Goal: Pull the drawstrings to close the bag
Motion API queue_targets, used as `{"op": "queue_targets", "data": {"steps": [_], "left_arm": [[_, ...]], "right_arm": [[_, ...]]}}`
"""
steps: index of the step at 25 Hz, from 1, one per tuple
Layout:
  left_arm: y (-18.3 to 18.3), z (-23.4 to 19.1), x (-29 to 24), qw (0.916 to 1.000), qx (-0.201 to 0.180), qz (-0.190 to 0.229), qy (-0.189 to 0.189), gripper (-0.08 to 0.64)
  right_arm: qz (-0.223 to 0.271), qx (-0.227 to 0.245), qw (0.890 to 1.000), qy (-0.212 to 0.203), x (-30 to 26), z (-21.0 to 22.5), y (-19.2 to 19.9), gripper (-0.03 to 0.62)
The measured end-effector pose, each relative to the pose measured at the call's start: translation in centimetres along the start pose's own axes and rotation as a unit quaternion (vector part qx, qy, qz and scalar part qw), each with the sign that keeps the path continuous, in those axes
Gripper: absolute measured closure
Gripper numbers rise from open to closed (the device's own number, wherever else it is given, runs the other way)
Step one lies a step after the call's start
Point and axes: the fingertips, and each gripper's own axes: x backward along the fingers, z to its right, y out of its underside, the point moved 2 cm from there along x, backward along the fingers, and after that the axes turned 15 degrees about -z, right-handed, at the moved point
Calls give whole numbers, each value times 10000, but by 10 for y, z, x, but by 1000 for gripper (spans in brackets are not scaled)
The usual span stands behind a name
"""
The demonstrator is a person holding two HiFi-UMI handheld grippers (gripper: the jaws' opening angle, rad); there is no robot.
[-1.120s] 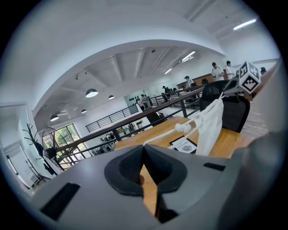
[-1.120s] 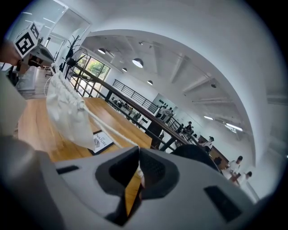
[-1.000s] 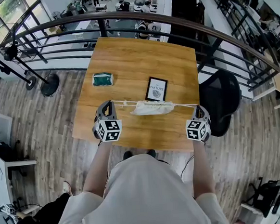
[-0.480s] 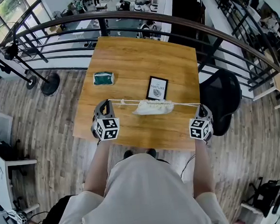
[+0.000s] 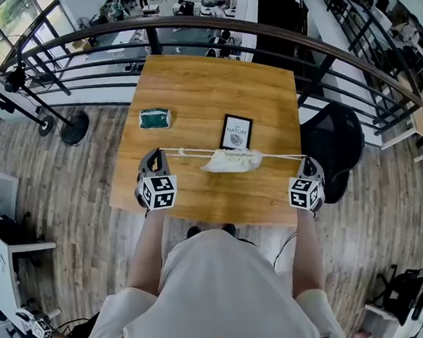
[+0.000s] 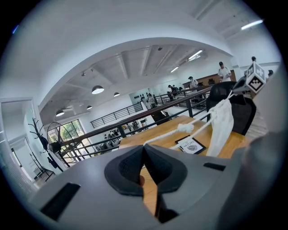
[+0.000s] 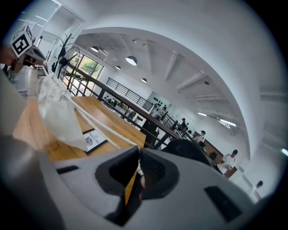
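Two drawstrings [image 5: 188, 153] hold bag [image 5: 231, 161] between left gripper [image 5: 156, 154] and right gripper [image 5: 306, 161]

White cloth bag [image 5: 231, 161], mouth gathered, hanging mid-span on taut white drawstrings [image 5: 185, 153]

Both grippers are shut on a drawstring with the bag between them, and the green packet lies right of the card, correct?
No: the head view shows the green packet left of the card. The left gripper and right gripper are each shut on a drawstring, the bag between them.

Open-plan office mezzanine — railing [image 5: 222, 24], desks [image 5: 209, 4] below, office chair [image 5: 335, 147]
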Motion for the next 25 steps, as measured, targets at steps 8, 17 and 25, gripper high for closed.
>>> {"op": "queue_targets", "data": {"steps": [8,17,25], "left_arm": [[4,-4,-3,9997,249,-16,63,565],[-2,-6,-1,9992,353,96,190,565],[4,-4,-3,9987,453,-64,237,563]], "right_arm": [[-23,-45,10000,-48,-1,-3,3,580],[135,-220,9996,-97,7,-2,-3,580],[-44,-174,9998,-46,1,1,5,575]]}}
